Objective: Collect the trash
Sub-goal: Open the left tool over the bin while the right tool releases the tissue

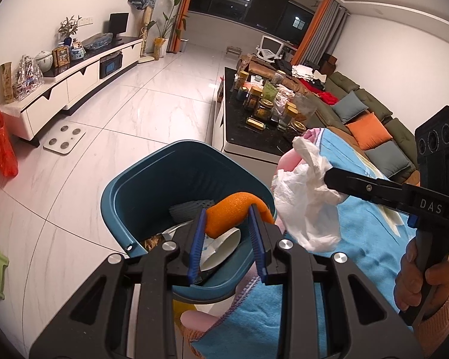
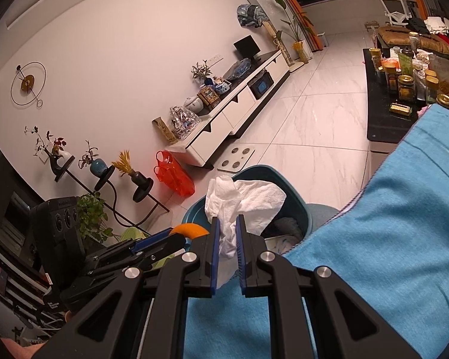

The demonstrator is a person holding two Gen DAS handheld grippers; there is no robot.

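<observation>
Orange peel (image 1: 224, 216) | clamped in left hand-held gripper (image 1: 228, 218) | above bin (image 1: 152, 176)

We see a bright orange peel (image 1: 229, 214) between the blue pads (image 1: 196, 233) of the black left gripper (image 1: 228, 224), above a teal bin (image 1: 152, 179). The black right gripper (image 2: 227, 230) holds a plain white tissue (image 2: 242, 200). Beside them lies a sky-blue blanket (image 2: 389, 239) with pink edging. The floor (image 1: 140, 104) is white marble-veined tile, and a translucent red bag (image 2: 173, 176) glows.
</observation>
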